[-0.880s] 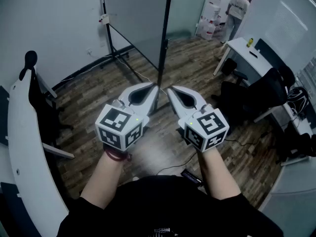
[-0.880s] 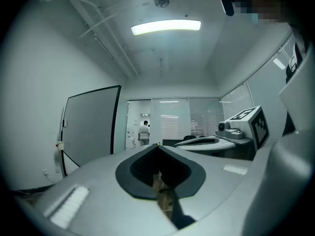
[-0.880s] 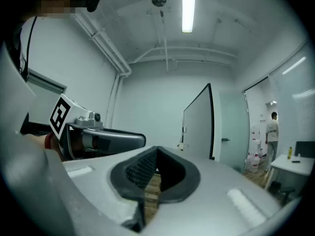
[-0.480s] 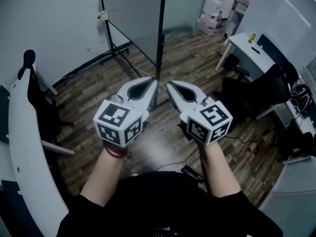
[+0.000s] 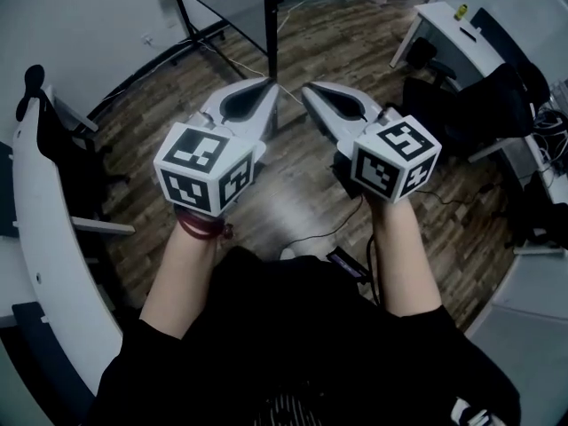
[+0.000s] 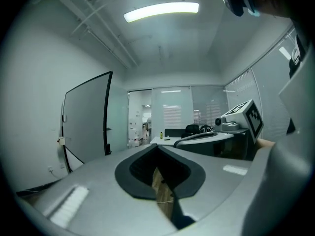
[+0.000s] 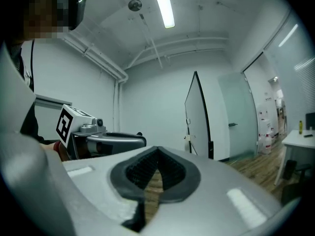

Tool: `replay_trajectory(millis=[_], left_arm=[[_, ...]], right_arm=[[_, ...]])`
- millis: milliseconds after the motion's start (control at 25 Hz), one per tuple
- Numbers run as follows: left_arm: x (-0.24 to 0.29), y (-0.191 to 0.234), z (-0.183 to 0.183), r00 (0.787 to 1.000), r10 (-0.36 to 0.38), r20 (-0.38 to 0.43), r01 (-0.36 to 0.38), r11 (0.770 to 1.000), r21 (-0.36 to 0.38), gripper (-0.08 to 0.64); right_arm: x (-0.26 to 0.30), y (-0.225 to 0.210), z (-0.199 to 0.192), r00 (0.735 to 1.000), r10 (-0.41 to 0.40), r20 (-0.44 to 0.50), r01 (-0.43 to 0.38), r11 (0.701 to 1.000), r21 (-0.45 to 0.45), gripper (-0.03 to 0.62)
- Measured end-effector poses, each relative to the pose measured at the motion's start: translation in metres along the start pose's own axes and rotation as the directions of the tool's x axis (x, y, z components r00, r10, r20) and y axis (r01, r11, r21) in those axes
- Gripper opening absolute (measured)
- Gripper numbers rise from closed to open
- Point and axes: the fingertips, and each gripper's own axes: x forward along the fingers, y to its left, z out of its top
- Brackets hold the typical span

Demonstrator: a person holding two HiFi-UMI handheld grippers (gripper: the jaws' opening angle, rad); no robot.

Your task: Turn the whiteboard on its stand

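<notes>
- The whiteboard (image 6: 86, 122) stands on its black stand (image 5: 267, 25) at the far side of the room, close to the pale wall. It is turned almost edge-on to the person and is well apart from both grippers, with nothing touching it.
- Its dark frame edge faces the open wooden floor (image 5: 293, 193), probably the easiest place to take hold and swing the panel round.
- The left gripper (image 5: 271, 82) is clenched with its jaw tips together. Only floorboards show through the gap behind them, and it holds nothing.
- The right gripper (image 5: 304, 87) is also clamped closed and empty, just beside the left, with the two tips near each other.
- Both are held roughly level in front of the body and aimed toward the board, which looks like a carrying posture for the approach rather than a reach.
- The turn appears not yet begun. The next step would likely call for closing the distance and parting the jaws to take the frame.
- Off to the right sit a white desk (image 5: 435, 20) and a black office chair (image 5: 461, 96), clear of the path. A curved white counter (image 5: 35, 238) lines the left side.
</notes>
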Motion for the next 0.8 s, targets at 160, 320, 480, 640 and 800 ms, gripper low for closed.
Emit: replay_trajectory(millis=[160,320,480,640,800], left_arm=[[0.015,0.0,-0.006,1.0,0.007,-0.022,-0.008,1.0,-0.027,-0.008],[0.026,0.009,-0.01,0.999,0.006,-0.031,-0.008,0.999,-0.043,-0.008],[0.039,0.019,-0.01,0.999,-0.02,-0.029,0.019,0.999,-0.039,-0.008],[0.054,0.032,-0.006,0.999,-0.038,-0.018,0.037,0.999,-0.034,-0.008],[0.07,0.054,-0.005,0.999,-0.049,-0.019,0.048,0.998,-0.037,-0.009]], right_arm=[[-0.005,-0.022,-0.012,1.0,-0.005,-0.015,0.006,0.999,0.034,0.002],[0.002,-0.036,-0.021,0.999,-0.016,-0.034,0.018,0.998,0.065,0.002],[0.015,-0.045,-0.015,0.999,-0.035,-0.035,0.037,0.998,0.051,0.002],[0.031,-0.052,-0.015,0.998,-0.044,-0.048,0.045,0.998,0.038,0.002],[0.052,-0.063,-0.015,0.996,-0.053,-0.065,0.055,0.998,0.03,0.002]])
